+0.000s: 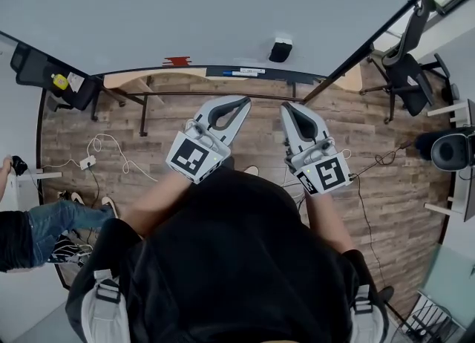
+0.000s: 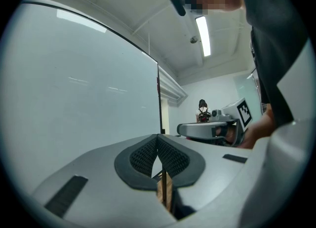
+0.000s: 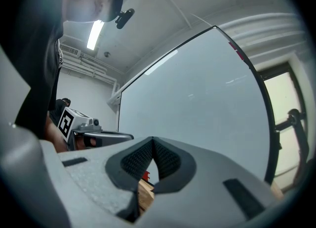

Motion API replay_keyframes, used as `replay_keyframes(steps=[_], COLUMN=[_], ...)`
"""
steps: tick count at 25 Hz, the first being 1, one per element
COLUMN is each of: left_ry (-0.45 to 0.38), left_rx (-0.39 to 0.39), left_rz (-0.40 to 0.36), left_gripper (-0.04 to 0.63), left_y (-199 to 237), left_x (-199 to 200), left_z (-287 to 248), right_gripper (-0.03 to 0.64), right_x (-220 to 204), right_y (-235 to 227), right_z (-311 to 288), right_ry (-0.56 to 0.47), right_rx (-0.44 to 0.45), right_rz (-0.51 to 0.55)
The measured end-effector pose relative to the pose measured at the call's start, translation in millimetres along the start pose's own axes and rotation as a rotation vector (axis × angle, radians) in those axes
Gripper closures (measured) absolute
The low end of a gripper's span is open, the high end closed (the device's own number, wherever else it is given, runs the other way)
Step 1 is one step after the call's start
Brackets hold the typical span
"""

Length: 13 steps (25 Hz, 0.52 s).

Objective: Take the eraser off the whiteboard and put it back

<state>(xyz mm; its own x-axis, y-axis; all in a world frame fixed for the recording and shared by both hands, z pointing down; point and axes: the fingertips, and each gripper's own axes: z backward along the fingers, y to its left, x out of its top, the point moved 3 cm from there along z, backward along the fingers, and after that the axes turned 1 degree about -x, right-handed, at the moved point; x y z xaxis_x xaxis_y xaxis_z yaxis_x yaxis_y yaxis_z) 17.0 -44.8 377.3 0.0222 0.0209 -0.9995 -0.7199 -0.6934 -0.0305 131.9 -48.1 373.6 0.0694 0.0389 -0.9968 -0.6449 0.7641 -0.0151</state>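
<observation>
**Item 1, right gripper** (image 1: 286,106): jaws pressed together with nothing between the pads, as its own view shows. It is held level at chest height and points toward the board.

**Item 2, left gripper** (image 1: 239,102): jaws likewise pressed together and empty. It is held level just left of the right gripper, their tips near each other but apart.

**Item 3, eraser** (image 1: 280,50): stuck on the face of the whiteboard (image 1: 185,7), a little above the tray (image 1: 297,78).
- Position: it lies on the far side of both grippers, almost straight ahead of the right gripper's tips and to the far right of the left gripper's.
- Nearer hand, as a judgement: the right one. A straight reach forward would meet the eraser, once the jaws are spread.
- Appearance: a small black block with a paler strip along its upper edge, standing proud of the board.
- Long axis: it cannot be told at this steep angle.
- Neither gripper view shows it.

**Item 4, markers** (image 1: 243,73): these lie in the tray, left of the eraser.
</observation>
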Motion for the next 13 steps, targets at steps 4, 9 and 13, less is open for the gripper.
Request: replay_keyframes(steps=[4,9,13], left_ry=[0.005,0.004,0.01], left_rx=[0.005,0.019,0.022], left_rz=[0.004,0.004,0.008], left_gripper=[0.601,0.601,0.601], left_y=[0.9,2.0,2.5], left_x=[-0.4,-3.3,-5.1], left_z=[1.5,4.5,5.4], right_gripper=[0.617,0.617,0.616], right_x=[-2.1,-2.8,-2.9], right_y=[2.6,6.1,6.6], right_z=[-1.5,-1.6,-2.5], right_ry=[-0.001,-0.001,-0.005], right_rx=[0.004,0.012,0.015], right_rz=[0.0,-0.001,0.002])
